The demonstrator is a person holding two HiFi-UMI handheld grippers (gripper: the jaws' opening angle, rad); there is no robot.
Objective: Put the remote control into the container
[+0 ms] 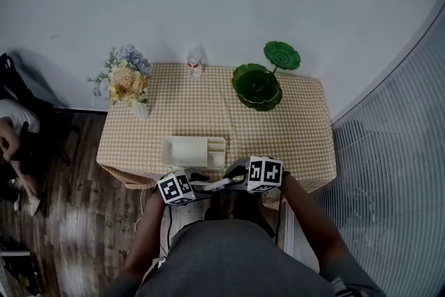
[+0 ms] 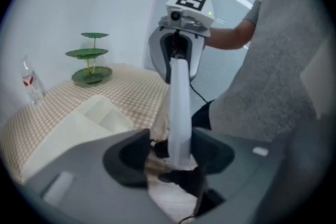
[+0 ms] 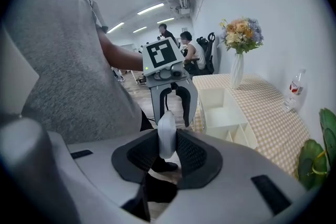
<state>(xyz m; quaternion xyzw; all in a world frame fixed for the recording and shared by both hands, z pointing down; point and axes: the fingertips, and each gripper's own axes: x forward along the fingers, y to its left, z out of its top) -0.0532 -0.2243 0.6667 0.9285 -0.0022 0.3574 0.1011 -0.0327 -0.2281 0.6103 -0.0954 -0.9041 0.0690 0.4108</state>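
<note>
A white remote control (image 1: 221,184) hangs in the air between my two grippers, just in front of the table's near edge. My right gripper (image 3: 168,152) is shut on one end of the remote control (image 3: 167,134). The other end of the remote control (image 2: 178,113) lies between the jaws of my left gripper (image 2: 173,153), which stand open, with a gap at the left pad. The two grippers face each other, the left gripper (image 1: 204,186) on the left and the right gripper (image 1: 234,177) on the right. The white divided container (image 1: 193,151) sits empty on the table just beyond them.
On the checked tablecloth (image 1: 292,129) stand a vase of flowers (image 1: 125,80) at back left, a small bottle (image 1: 195,62) at the back, and a green tiered dish (image 1: 259,85) at back right. A seated person (image 1: 10,135) is at far left on the wooden floor.
</note>
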